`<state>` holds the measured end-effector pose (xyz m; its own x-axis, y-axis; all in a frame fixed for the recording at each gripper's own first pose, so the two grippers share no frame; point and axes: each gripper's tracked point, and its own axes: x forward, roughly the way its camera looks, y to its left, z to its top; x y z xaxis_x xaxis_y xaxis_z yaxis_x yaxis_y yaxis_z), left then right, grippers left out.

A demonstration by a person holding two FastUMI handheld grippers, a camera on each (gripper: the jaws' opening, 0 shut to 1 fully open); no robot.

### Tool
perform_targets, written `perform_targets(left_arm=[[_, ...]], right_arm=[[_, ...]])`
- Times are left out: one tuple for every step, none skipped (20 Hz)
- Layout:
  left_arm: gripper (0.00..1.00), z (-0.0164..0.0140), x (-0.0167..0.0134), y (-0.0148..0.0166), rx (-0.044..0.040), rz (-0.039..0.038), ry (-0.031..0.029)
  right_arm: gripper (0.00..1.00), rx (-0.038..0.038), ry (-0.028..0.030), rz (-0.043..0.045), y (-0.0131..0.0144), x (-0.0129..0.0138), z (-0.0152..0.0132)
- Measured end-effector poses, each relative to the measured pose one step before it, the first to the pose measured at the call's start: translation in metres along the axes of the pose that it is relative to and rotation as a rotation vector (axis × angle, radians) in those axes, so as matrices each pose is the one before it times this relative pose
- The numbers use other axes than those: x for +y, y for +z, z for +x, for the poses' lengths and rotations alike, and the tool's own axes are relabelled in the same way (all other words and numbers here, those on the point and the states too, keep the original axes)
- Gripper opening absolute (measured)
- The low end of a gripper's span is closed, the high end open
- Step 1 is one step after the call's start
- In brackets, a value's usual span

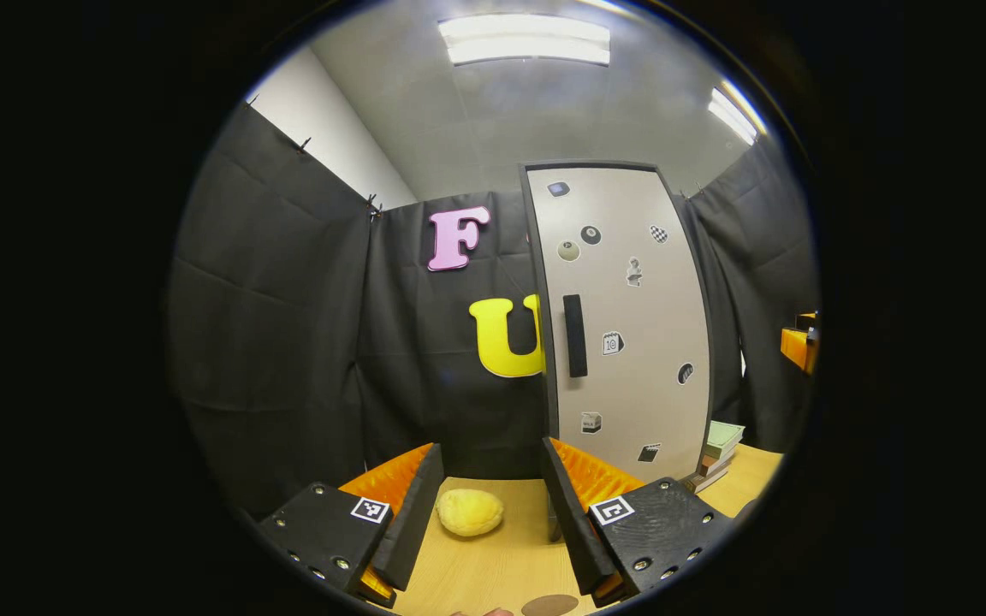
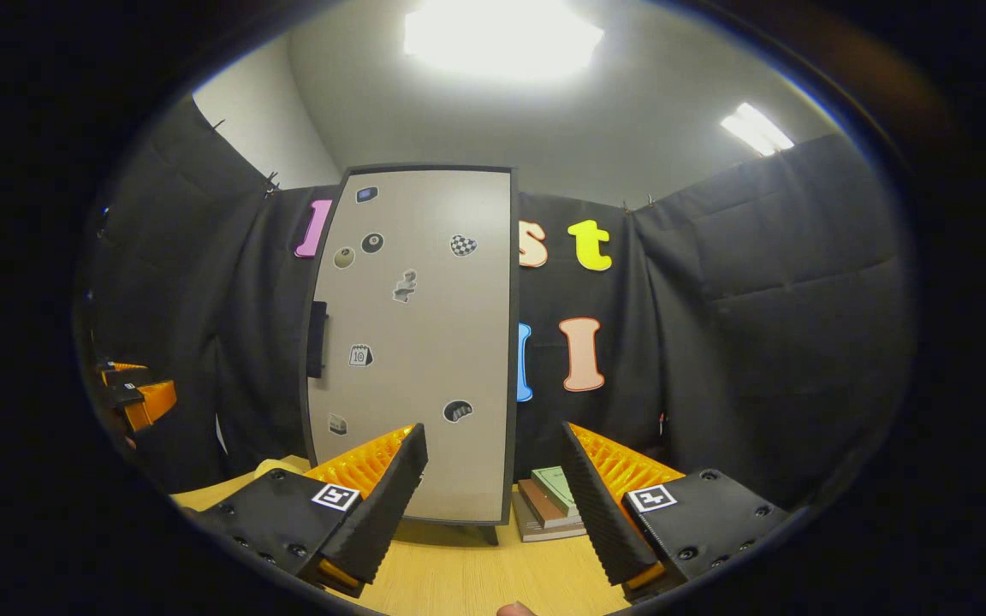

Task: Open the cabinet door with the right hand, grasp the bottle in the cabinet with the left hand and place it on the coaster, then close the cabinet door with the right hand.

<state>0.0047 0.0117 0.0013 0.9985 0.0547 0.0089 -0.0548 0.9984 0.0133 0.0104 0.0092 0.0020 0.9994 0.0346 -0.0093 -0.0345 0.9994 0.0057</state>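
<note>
Cabinet door (image 2: pixel 416 342) stands shut beyond right tool (image 2: pixel 493 488), apart

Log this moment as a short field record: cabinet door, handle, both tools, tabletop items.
cabinet door: tall grey sticker-covered door, shut
handle: black vertical bar on the door's edge, untouched
left tool: open, holding nothing, over the light wooden table
right tool: open, holding nothing, short of the door
tabletop: yellow fuzzy lump between the left tool's fingers, brown round coaster at the near edge, stack of books beside the cabinet
</note>
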Motion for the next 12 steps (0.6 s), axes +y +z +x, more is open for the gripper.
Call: perform_targets(left_arm=[[0.67,0.00011,0.00097,0.00066,-0.00127,0.00285,0.00186],[0.67,-0.00085,0.00138,0.0007,-0.00067,0.00356,0.00104],[0.67,-0.00248,0.0024,0.00113,-0.00194,0.00385,0.00272],[0.67,-0.00316,0.00245,0.00086,-0.00232,0.00313,0.00258],[0.67,-0.0011,0.00187,0.00153,-0.00191,0.00227,0.00287],[0.67,0.00071,0.0015,0.0003,-0.0009,0.00167,0.00397],[0.67,0.00077,0.00149,0.0012,-0.00142,0.00106,0.00391],[0.67,-0.00034,0.00353,0.00051,-0.00181,0.00121,0.00574],[0.67,-0.0001,0.00327,0.00156,-0.00215,0.00096,0.00627],[0.67,-0.00011,0.00344,-0.00015,-0.0005,0.0018,0.00679],[0.67,-0.00075,0.00364,0.00022,-0.0001,0.0021,0.00675],[0.67,-0.00001,0.00344,-0.0001,0.00024,0.00435,0.00685]], right_arm=[[0.98,0.00154,0.00368,0.0013,-0.00062,0.00111,0.00193],[0.98,0.00042,0.00407,-0.00039,0.00051,0.00207,0.00089],[0.97,-0.00002,0.00337,-0.00106,0.00092,0.00126,0.00172],[0.97,-0.0011,0.00534,-0.00057,-0.00006,0.00246,0.00096],[0.97,-0.00134,0.00552,0.00072,0.00169,0.00235,0.00254],[0.97,-0.00015,0.00574,0.00145,-0.00017,0.00213,0.00329],[0.98,0.00263,0.00659,0.00244,0.00039,0.00286,0.00279],[0.98,0.00166,0.00709,0.00442,0.0001,0.0022,0.00372],[0.98,0.00081,0.0077,0.00505,0.00119,0.00345,0.00285],[0.97,-0.00028,0.0081,0.00402,0.00026,0.00437,0.00264],[0.97,0.00099,0.00903,0.00109,0.00073,0.00465,0.0022],[0.97,0.00229,0.00778,-0.00126,-0.0004,0.00248,0.00518]])
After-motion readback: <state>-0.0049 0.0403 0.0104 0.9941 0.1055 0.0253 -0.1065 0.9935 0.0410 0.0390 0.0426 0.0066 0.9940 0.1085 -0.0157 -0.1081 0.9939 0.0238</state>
